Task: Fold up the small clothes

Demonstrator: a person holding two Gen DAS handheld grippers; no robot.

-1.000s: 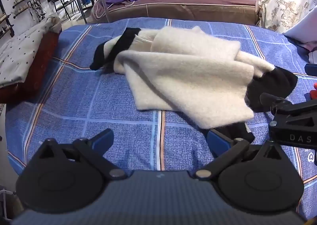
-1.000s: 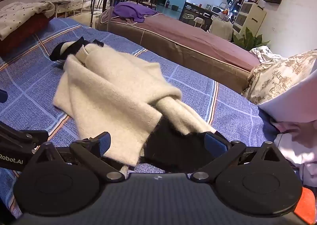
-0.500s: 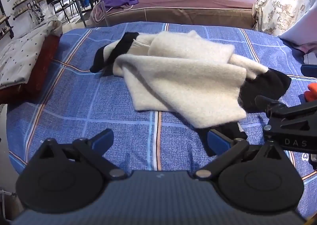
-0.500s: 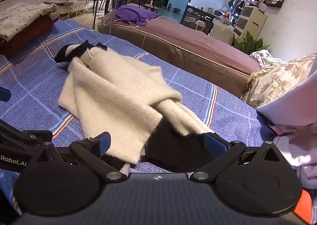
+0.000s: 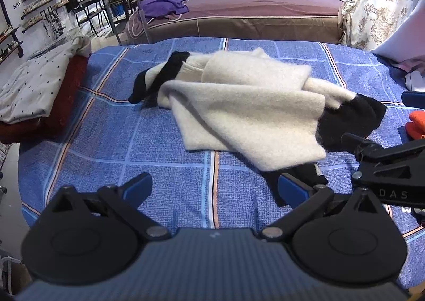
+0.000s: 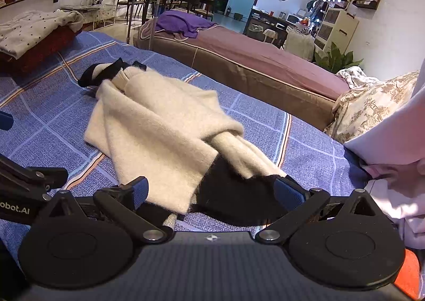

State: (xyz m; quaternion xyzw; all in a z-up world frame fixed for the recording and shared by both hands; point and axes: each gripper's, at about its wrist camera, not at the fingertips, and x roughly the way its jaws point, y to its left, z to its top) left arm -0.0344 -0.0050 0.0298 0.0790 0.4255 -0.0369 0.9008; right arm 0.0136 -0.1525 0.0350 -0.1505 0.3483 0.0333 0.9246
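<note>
A cream knitted garment with black cuffs and trim (image 5: 247,110) lies loosely folded on the blue checked bedspread (image 5: 106,147). It also shows in the right wrist view (image 6: 159,128). My left gripper (image 5: 215,189) is open and empty, just short of the garment's near edge, with a black end (image 5: 305,176) by its right finger. My right gripper (image 6: 209,192) is open, its fingers either side of the black cuff (image 6: 233,194) and the cream corner, not closed on them.
A red cushion with a dotted cloth (image 5: 34,91) lies left of the bedspread. A purple-covered bed (image 5: 252,9) stands behind. Patterned bedding (image 5: 377,9) and pale pink cloth (image 6: 393,141) pile at the right. An orange item (image 5: 415,125) lies at the right edge.
Both grippers have drawn back a little from the garment, which now sits slightly farther off in both views. The garment itself has not moved.
</note>
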